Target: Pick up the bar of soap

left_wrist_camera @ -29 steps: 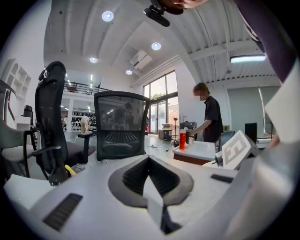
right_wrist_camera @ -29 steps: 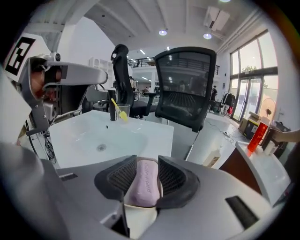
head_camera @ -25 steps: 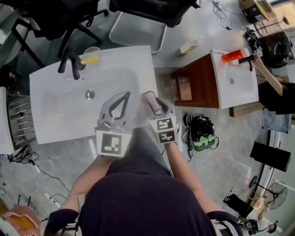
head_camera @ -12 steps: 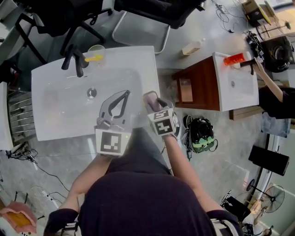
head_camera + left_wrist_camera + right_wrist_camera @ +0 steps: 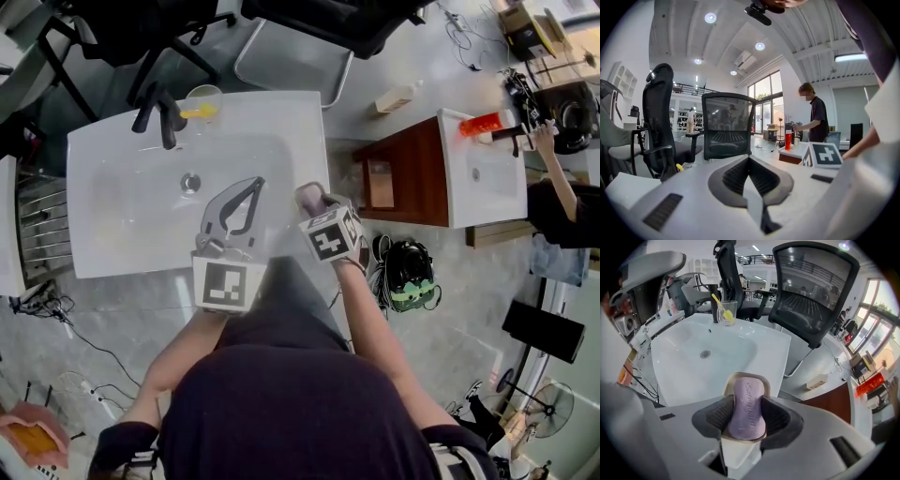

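Head view: at centre frame, your right hand-held gripper (image 5: 313, 202) is at the right rim of the white sink (image 5: 122, 206), around the pale lilac bar of soap (image 5: 305, 194). A grey floor surrounds the sink.

Left gripper view: your left hand-held gripper (image 5: 750, 161) has its jaws pressed together and empty. A mesh chair (image 5: 726, 124) stands behind.

Right gripper view: the jaws are opening. The rounded, embossed bar lies lengthwise between them in a beige soap dish (image 5: 732, 380), lower centre.
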`<state>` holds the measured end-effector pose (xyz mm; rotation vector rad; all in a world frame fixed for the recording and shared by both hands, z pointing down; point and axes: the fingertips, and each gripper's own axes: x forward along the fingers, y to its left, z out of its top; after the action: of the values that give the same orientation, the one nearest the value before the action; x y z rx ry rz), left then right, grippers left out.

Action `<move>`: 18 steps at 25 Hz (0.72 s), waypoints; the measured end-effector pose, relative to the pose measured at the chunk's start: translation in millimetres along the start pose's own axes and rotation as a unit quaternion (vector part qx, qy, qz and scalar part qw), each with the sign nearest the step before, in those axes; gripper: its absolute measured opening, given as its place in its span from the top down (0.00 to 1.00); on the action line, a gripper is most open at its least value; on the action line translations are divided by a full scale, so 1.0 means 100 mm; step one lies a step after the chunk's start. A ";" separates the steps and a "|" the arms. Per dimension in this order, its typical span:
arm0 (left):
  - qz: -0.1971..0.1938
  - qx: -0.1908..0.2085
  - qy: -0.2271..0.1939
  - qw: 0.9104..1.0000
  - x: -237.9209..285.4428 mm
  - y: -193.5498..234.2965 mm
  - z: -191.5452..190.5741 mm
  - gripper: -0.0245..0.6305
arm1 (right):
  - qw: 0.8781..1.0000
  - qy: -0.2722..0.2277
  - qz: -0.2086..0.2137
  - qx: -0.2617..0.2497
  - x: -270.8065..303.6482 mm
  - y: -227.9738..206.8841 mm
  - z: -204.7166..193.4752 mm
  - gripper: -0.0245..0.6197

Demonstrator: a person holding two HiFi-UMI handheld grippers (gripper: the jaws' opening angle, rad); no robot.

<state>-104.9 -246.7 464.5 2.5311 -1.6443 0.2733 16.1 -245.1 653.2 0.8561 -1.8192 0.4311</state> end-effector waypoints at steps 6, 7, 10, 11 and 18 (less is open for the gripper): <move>-0.001 0.001 0.000 1.000 -0.01 -0.02 0.00 0.96 | 0.999 0.021 0.021 -0.027 0.04 0.02 0.01 0.65; -0.001 0.001 0.000 1.000 -0.01 -0.03 0.00 0.96 | 0.999 0.019 0.020 -0.029 0.04 0.02 0.02 0.65; -0.002 0.002 0.001 1.000 -0.01 -0.05 0.00 0.96 | 0.999 -0.001 0.006 -0.036 0.02 0.01 0.02 0.66; -0.002 0.003 0.001 1.000 -0.01 -0.06 0.00 0.96 | 0.999 -0.009 0.000 -0.040 0.01 0.02 0.02 0.66; 0.001 0.007 0.002 1.000 -0.07 -0.06 0.01 0.96 | 0.995 -0.072 -0.042 -0.054 -0.17 0.02 0.11 0.66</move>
<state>-102.3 -238.4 462.2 2.5370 -1.6505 0.2895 11.2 -244.2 633.3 0.9043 -1.9112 0.2207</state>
